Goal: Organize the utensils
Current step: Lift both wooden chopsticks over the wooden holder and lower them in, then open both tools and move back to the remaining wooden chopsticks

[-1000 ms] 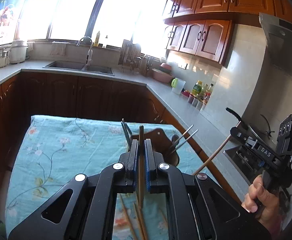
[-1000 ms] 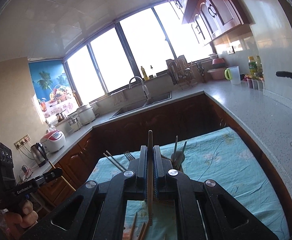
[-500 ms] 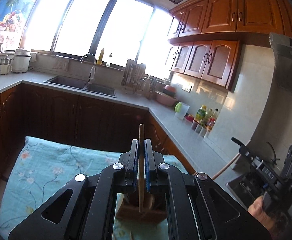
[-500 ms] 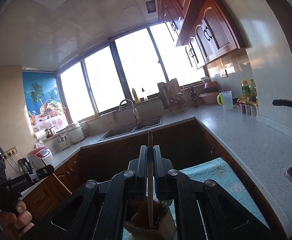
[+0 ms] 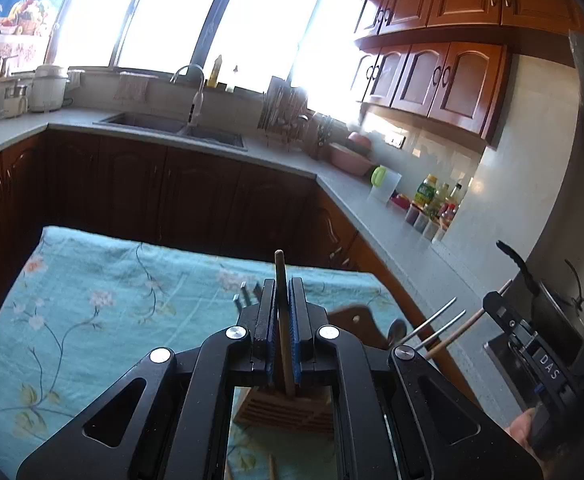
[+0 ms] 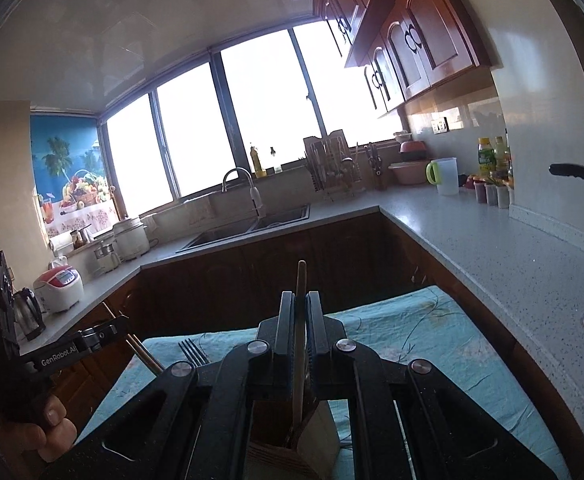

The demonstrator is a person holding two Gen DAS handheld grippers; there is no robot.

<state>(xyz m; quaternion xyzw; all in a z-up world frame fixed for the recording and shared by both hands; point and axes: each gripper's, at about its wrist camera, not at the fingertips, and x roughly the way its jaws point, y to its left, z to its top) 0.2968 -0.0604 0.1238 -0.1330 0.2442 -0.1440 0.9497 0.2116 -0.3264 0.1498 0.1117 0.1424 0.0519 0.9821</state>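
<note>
Both grippers tipped down from half a second ago; tabletop (image 5: 92, 300) and fork (image 6: 192, 352) back in view

Bright windows (image 6: 252, 120) glare above a sink (image 5: 172, 126); dark wooden cabinets (image 5: 451, 76) line the walls over a pale speckled counter (image 6: 491, 240).

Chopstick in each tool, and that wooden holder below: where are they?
left chopstick (image 5: 280, 280): left wrist view, shaft above the jaws.
right chopstick (image 6: 301, 280): right wrist view, upper shaft.
wooden holder (image 5: 288, 410): left wrist view, slatted front.
</note>
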